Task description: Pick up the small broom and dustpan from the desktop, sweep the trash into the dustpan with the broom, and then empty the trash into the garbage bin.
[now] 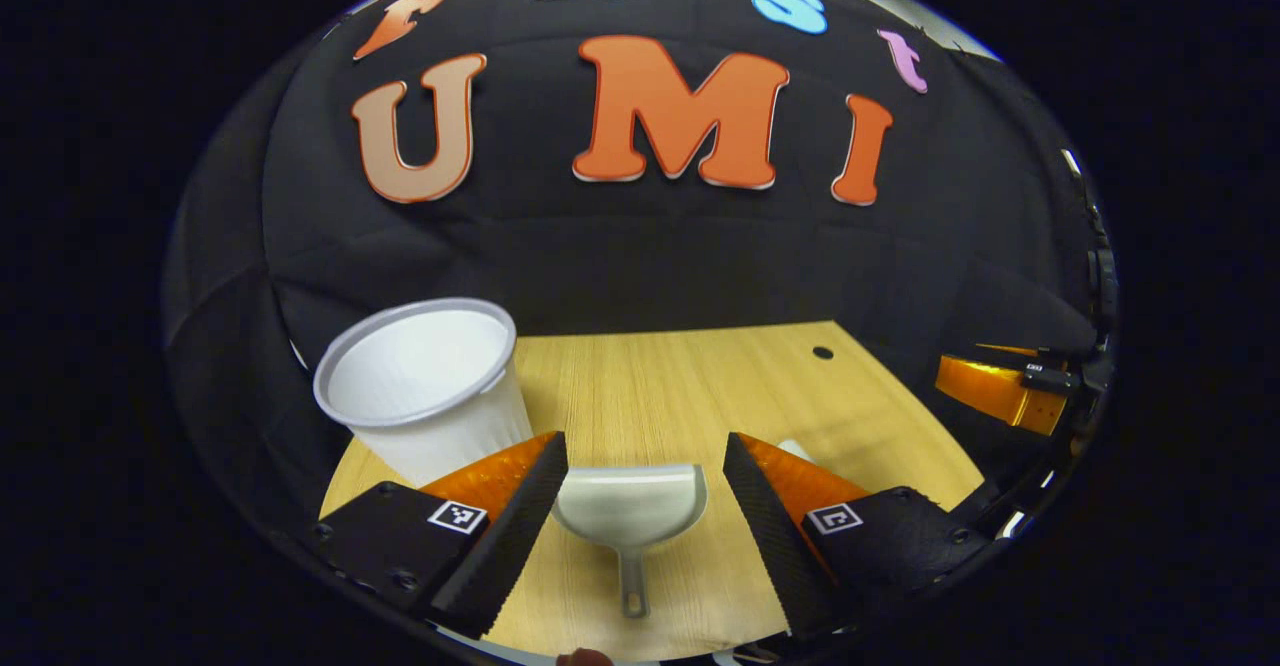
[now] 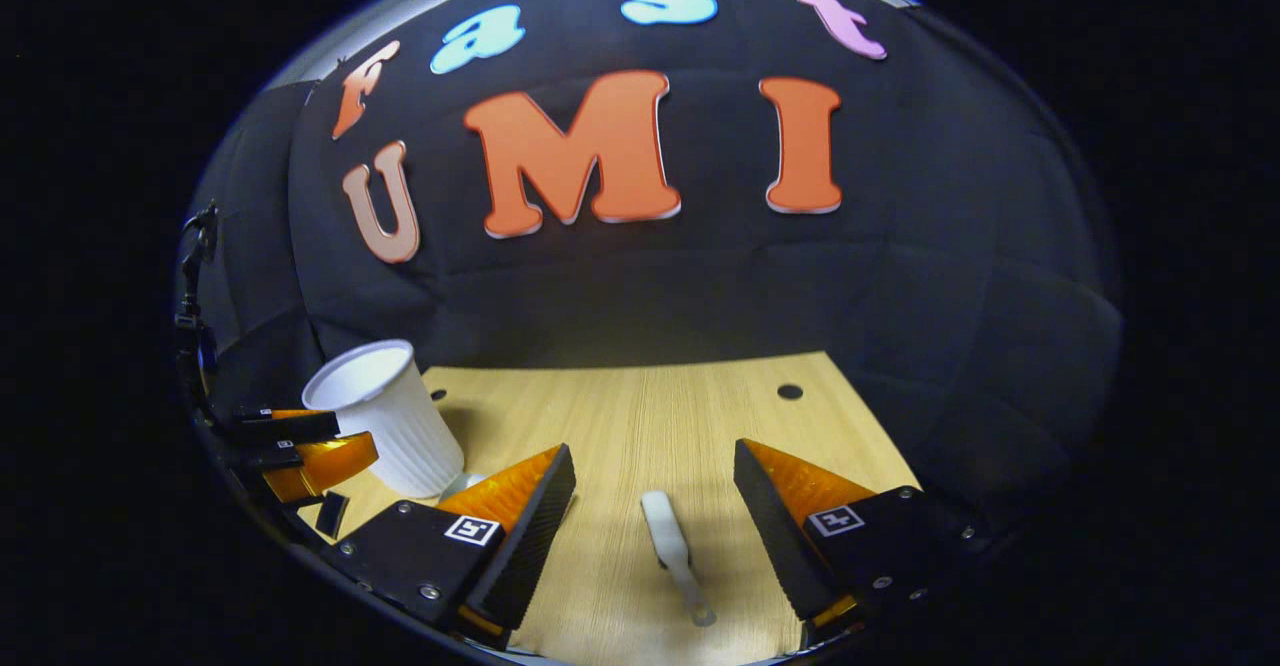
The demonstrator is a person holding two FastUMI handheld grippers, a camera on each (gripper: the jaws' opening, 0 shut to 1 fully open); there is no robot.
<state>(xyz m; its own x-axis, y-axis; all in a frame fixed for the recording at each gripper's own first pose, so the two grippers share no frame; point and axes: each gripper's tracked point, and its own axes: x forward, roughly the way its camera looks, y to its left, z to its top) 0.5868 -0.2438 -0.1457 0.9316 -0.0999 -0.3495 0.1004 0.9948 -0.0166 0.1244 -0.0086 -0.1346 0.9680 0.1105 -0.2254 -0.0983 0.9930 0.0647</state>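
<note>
left tool apart over dustpan on desk | right tool apart over broom | bin upright | grip: centre each handle between fingers, then clamp squarely

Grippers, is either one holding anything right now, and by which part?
Nothing held. Left gripper open over the dustpan; right gripper open over the broom.

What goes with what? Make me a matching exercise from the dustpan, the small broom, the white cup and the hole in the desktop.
1 dustpan
2 small broom
3 white cup
4 hole

a ahead of the open right tongs
b far end of the desktop
c ahead of the open left tongs
d upright, left side

Pairs: 1-c, 2-a, 3-d, 4-b.
</note>
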